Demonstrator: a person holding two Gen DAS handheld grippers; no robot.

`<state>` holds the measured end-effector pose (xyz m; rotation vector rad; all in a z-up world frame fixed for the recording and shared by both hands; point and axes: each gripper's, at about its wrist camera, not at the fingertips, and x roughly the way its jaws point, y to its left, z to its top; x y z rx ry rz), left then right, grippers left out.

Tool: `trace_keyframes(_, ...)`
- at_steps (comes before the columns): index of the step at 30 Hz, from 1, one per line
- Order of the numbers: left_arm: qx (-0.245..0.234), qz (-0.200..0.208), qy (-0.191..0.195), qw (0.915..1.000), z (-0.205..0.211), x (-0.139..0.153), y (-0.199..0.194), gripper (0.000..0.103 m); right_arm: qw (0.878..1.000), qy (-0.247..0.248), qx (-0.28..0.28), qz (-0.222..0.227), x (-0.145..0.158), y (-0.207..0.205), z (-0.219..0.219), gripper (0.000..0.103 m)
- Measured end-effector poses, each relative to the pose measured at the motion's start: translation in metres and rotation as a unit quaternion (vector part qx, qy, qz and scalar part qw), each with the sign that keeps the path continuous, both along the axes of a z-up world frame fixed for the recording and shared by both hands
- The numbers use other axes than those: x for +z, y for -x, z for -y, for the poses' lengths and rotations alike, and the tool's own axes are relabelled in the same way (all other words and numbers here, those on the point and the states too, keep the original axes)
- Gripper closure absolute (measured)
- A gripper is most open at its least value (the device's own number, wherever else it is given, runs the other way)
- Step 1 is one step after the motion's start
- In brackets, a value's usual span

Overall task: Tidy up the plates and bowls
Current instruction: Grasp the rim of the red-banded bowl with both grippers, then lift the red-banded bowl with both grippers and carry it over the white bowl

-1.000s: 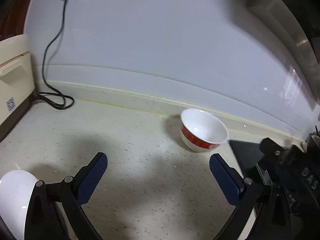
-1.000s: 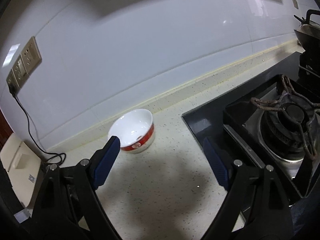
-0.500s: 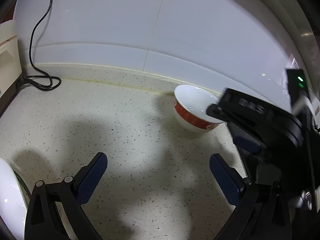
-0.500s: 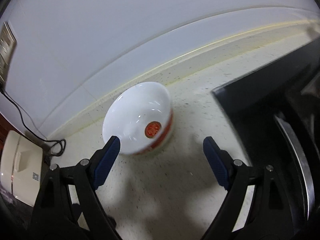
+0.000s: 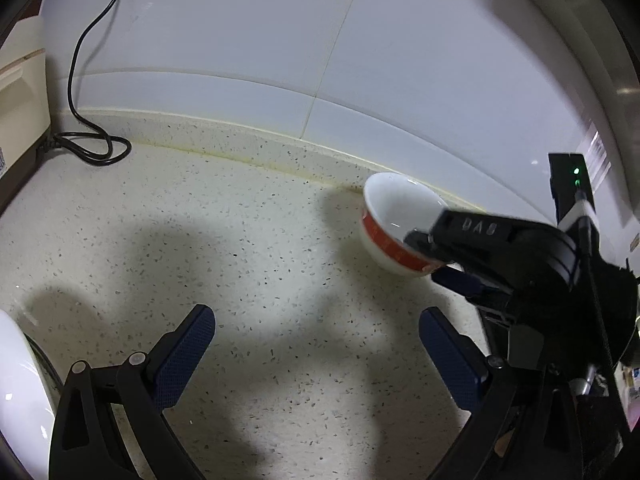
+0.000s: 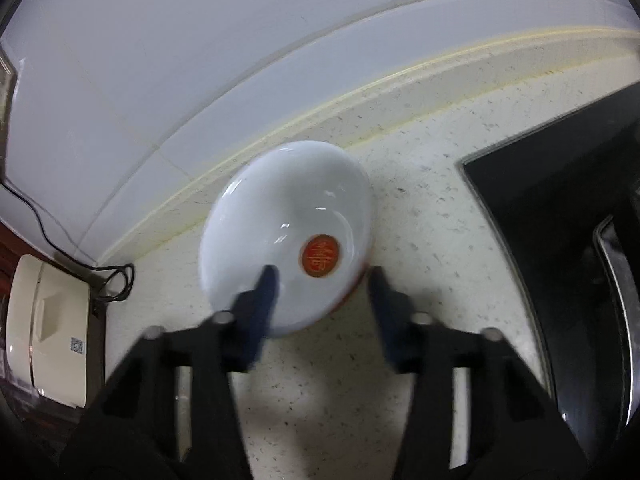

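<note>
Counter: a pale speckled worktop (image 5: 248, 240) is running along a white tiled wall (image 5: 280, 40), with a black stove (image 6: 560, 240) sitting at the right and a cream appliance (image 6: 48, 328) at the far left, its black cord (image 5: 88, 136) lying coiled on the worktop.
Step in hand: the person is taking hold of the bowl, judging by the right claw closing over its rim; nothing looks stacked or put away yet.
Bowl: a white bowl (image 6: 288, 232) with a red band outside and a red seal on its inner floor is sitting close to the wall, just left of the stove corner.
Right claw: the right claw (image 6: 320, 276) is narrowing at this moment, one finger reaching inside the bowl and the other going down outside the near right wall. The rim is lying between the jaws, but blur is keeping me from telling whether the pads are pressing on it yet.
Left claw: the left claw (image 5: 316, 332) is hanging wide and empty over bare worktop, well apart from the bowl, which is lying far and to its right.
Other dish: a white rounded dish (image 5: 20, 392) is showing at the near left edge, just beside the left claw; too little is showing to say plate or bowl.
Next move: probably finishing the pinch, then lifting level; a thin glazed rim could be slipping if gripped lightly.
</note>
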<state>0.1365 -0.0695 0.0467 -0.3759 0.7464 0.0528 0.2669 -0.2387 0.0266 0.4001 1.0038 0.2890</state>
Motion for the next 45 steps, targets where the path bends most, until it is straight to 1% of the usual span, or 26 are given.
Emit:
trace_keyframes(1,0.000,0.000,0.001,1.0000,0.000,0.000,0.000,0.000,1.000,0.001,0.000,-0.001,0.001,0.001,0.000,0.068)
trace_keyframes(3,-0.002,0.002,0.002,1.0000,0.000,0.001,0.000,0.000,1.000,-0.002,0.000,-0.005,0.001,0.003,0.001,0.078)
trace_keyframes(6,-0.006,0.010,0.013,0.9999,-0.003,0.004,0.002,0.000,1.000,0.009,-0.003,-0.008,0.004,0.010,0.002,0.087)
trace_keyframes(10,-0.018,0.018,0.023,0.9994,-0.005,0.008,0.003,0.000,0.999,0.040,0.020,0.004,0.014,0.037,0.000,0.090)
trace_keyframes(13,-0.041,0.023,0.008,0.9989,0.004,0.011,0.005,0.000,1.000,0.012,0.016,0.004,0.017,0.056,0.019,0.092)
trace_keyframes(14,-0.050,0.024,0.004,0.9985,0.007,0.013,0.006,0.000,1.000,0.009,0.014,0.006,0.019,0.059,0.025,0.092)
trace_keyframes(16,-0.075,0.014,-0.002,0.9970,0.016,0.016,0.006,0.000,1.000,0.008,0.013,0.008,0.020,0.059,0.031,0.092)
trace_keyframes(18,-0.125,0.002,0.018,0.9919,0.021,0.019,0.004,0.000,1.000,0.003,0.014,0.008,0.019,0.062,0.040,0.092)
trace_keyframes(19,-0.153,-0.010,0.036,0.9876,0.021,0.020,0.002,0.000,1.000,-0.013,0.016,0.005,0.017,0.061,0.046,0.092)
trace_keyframes(20,-0.160,-0.011,0.061,0.9852,0.016,0.022,0.002,0.000,0.999,-0.025,0.020,0.003,0.017,0.061,0.049,0.092)
trace_keyframes(21,-0.150,-0.005,0.074,0.9859,0.011,0.023,0.004,0.000,0.999,-0.038,0.023,0.001,0.014,0.060,0.053,0.092)
trace_keyframes(22,-0.128,0.003,0.079,0.9886,0.004,0.025,0.006,0.000,0.999,-0.043,0.024,0.001,0.014,0.060,0.054,0.092)
trace_keyframes(25,-0.072,0.012,0.060,0.9955,-0.010,0.020,0.004,0.000,0.999,-0.029,0.036,0.008,0.017,0.069,0.050,0.090)
trace_keyframes(26,-0.054,0.009,0.059,0.9968,-0.015,0.016,0.000,0.000,0.999,-0.022,0.041,0.010,0.018,0.071,0.046,0.087)
trace_keyframes(27,-0.044,0.001,0.064,0.9969,-0.018,0.010,-0.005,0.000,0.999,-0.015,0.042,0.010,0.019,0.071,0.043,0.087)
trace_keyframes(29,-0.043,-0.015,0.070,0.9965,-0.016,0.004,-0.011,0.000,0.999,-0.006,0.037,0.006,0.015,0.065,0.035,0.086)
trace_keyframes(31,-0.041,-0.017,0.058,0.9973,-0.011,0.000,-0.013,0.000,0.999,0.001,0.033,0.001,0.012,0.057,0.029,0.086)
trace_keyframes(32,-0.045,-0.016,0.051,0.9976,-0.007,0.000,-0.015,0.002,0.999,0.003,0.034,-0.006,0.009,0.053,0.026,0.085)
trace_keyframes(34,-0.039,-0.014,0.044,0.9982,-0.004,0.002,-0.014,0.002,0.999,-0.006,0.036,-0.020,0.000,0.046,0.024,0.084)
trace_keyframes(36,-0.041,-0.016,0.049,0.9978,-0.004,0.001,-0.016,0.002,0.999,-0.013,0.041,-0.021,-0.005,0.047,0.025,0.083)
trace_keyframes(37,-0.040,-0.017,0.052,0.9977,-0.010,0.000,-0.016,0.002,0.999,-0.010,0.045,-0.021,-0.005,0.049,0.026,0.084)
trace_keyframes(39,-0.044,-0.022,0.054,0.9973,-0.012,-0.004,-0.019,0.002,0.998,0.026,0.049,-0.008,-0.001,0.060,0.026,0.086)
trace_keyframes(41,-0.057,-0.035,0.055,0.9962,-0.009,-0.006,-0.019,0.002,0.998,0.040,0.058,0.001,0.002,0.071,0.028,0.086)
trace_keyframes(44,-0.073,-0.066,0.049,0.9940,-0.002,-0.013,-0.023,0.002,0.998,0.025,0.064,0.001,0.002,0.088,0.041,0.089)
trace_keyframes(45,-0.081,-0.072,0.045,0.9931,0.001,-0.015,-0.024,0.002,0.998,0.017,0.063,0.001,0.002,0.094,0.047,0.088)
